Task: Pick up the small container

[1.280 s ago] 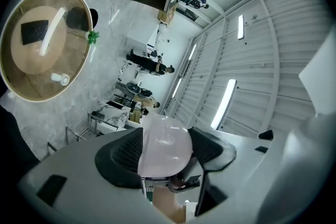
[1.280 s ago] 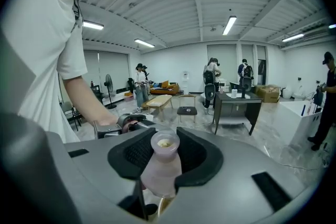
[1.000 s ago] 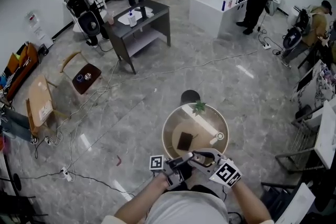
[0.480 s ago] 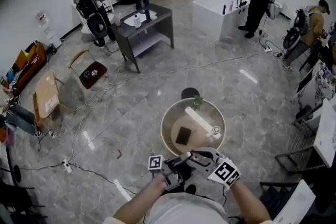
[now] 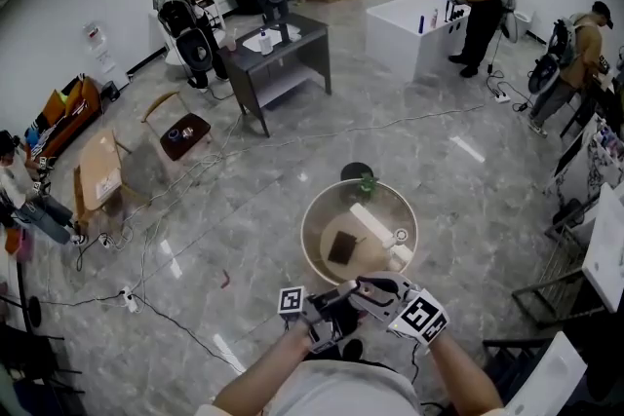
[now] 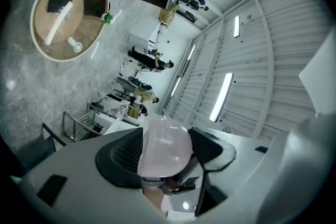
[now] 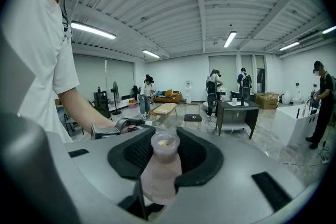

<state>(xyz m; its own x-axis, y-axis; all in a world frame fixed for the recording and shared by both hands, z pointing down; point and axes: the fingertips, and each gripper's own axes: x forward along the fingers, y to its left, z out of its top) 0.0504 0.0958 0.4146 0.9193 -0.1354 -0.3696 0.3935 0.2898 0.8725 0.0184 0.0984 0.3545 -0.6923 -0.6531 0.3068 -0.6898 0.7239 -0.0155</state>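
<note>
Both grippers are held together close to the person's chest, below the round glass table (image 5: pixel 317 209). My left gripper (image 5: pixel 328 311) is shut on a translucent pinkish cap (image 6: pixel 165 145), which sits between its black pads. In the right gripper view, my right gripper (image 7: pixel 165 150) is shut on a small translucent bottle (image 7: pixel 161 168) that stands upright with its neck open. In the head view the right gripper (image 5: pixel 382 293) points toward the left one. A small white round container (image 5: pixel 400 235) rests on the table's right side, away from both grippers.
The table also carries a dark square pad (image 5: pixel 342 247), a long white box (image 5: pixel 370 223) and a small green plant (image 5: pixel 367 182) at its far edge. Cables cross the marble floor. Several people, a grey desk (image 5: pixel 283 54) and a wooden chair (image 5: pixel 180 127) stand farther off.
The grippers stay together at the chest with the same hold. The head view has shifted, so the table and the room sit slightly differently in the frame.
</note>
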